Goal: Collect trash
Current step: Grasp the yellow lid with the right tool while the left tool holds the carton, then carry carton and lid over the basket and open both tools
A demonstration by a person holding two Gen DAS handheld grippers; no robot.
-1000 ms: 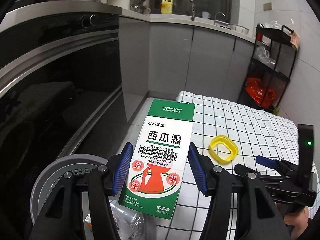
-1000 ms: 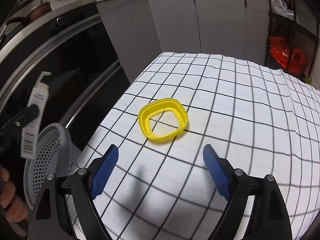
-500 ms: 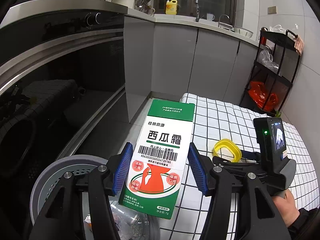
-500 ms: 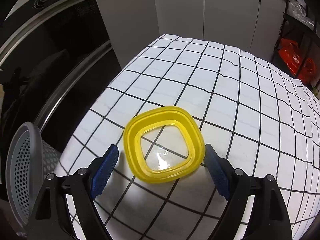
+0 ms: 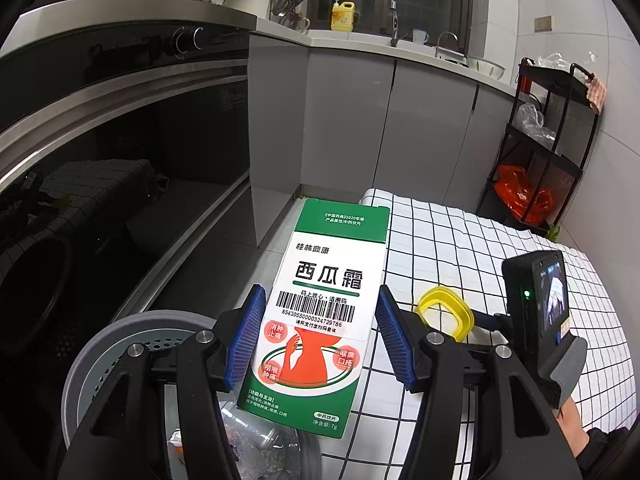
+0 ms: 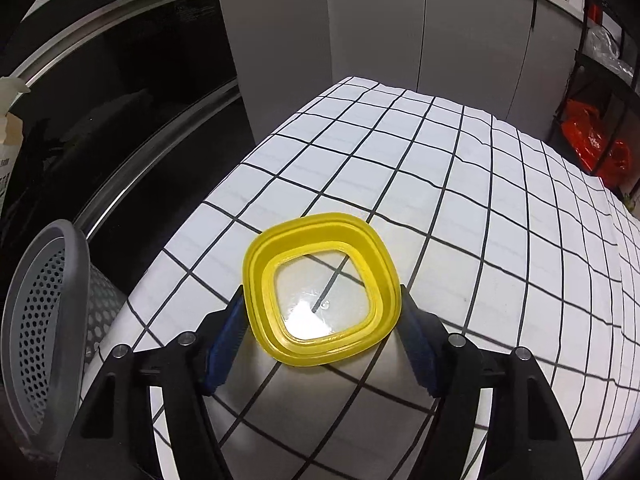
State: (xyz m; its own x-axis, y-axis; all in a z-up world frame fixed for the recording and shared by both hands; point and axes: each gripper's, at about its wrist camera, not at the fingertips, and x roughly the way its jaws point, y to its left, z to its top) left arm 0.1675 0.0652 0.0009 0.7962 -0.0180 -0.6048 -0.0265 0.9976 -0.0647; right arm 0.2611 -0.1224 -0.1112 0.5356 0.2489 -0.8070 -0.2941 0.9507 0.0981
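Closing my right gripper [image 6: 320, 344] jaws around the yellow lid [image 6: 322, 288] on the checked table [image 6: 480, 200]; pad contact's hidden. Left gripper [image 5: 318, 340] clamps the green box [image 5: 320, 320] above the grey bin [image 5: 100, 360], its contents hard to make out.

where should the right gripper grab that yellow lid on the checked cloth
Grip the yellow lid across its two opposite outer side edges, coming down from above at a slant. It lies flat on the checked cloth, and its clear centre gives nothing to pinch. The right gripper already straddles it, jaws closing on either side.
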